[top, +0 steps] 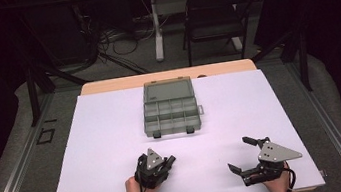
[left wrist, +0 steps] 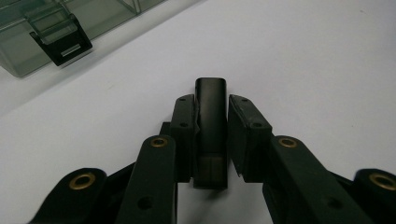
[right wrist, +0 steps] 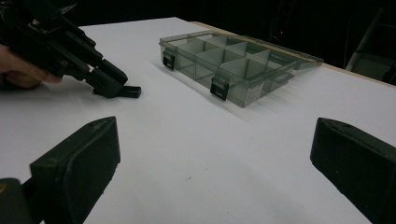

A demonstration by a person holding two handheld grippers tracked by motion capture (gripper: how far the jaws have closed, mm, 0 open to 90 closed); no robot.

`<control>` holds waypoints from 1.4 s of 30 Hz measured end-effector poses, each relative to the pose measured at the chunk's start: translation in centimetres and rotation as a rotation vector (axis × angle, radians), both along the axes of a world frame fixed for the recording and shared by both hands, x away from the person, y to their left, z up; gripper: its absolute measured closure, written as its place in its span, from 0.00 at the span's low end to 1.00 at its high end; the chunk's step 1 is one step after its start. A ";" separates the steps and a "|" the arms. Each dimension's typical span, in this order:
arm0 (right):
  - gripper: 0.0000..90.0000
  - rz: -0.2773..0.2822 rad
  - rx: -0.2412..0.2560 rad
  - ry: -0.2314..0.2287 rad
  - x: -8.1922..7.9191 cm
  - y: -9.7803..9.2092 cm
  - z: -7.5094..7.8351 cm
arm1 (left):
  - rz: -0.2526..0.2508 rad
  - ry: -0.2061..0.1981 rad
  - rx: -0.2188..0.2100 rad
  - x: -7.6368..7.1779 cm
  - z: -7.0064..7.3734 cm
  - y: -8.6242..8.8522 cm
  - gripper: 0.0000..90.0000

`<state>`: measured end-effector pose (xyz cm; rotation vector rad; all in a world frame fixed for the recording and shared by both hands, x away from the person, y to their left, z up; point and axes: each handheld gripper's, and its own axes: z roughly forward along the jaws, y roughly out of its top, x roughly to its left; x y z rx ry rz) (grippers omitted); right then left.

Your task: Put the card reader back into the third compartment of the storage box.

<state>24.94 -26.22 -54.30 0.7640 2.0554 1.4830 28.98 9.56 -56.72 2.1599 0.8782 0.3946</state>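
Left gripper (left wrist: 211,135) is clamped on a small black bar (left wrist: 211,121), its long axis running along the jaws and its free end poking out toward twelve o'clock. Bar and jaws rest low on the white sheet (top: 105,150), with the compartment box (top: 170,108) near at about one o'clock. Right gripper (top: 244,155) hangs wide apart at three o'clock, holding nothing.

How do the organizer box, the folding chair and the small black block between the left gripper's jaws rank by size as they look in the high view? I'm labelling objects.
1. Folding chair, though it stands farther off.
2. Organizer box.
3. Small black block, barely visible at the left gripper.
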 end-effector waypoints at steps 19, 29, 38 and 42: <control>0.01 0.014 0.002 -0.011 -0.1 -0.1 0.1 | -0.003 -0.008 0.020 0.0 0.1 -0.1 0.82; 0.01 0.017 0.001 -0.003 0.0 -0.2 0.0 | -0.004 -0.022 0.010 -0.1 0.7 0.2 0.82; 0.01 0.020 -0.001 0.005 0.1 0.0 -0.1 | -0.012 -0.023 -0.006 -0.1 1.2 0.4 0.82; 0.01 0.010 -0.005 0.006 0.1 -0.1 -0.1 | -0.024 -0.030 -0.012 -0.4 1.6 0.4 0.82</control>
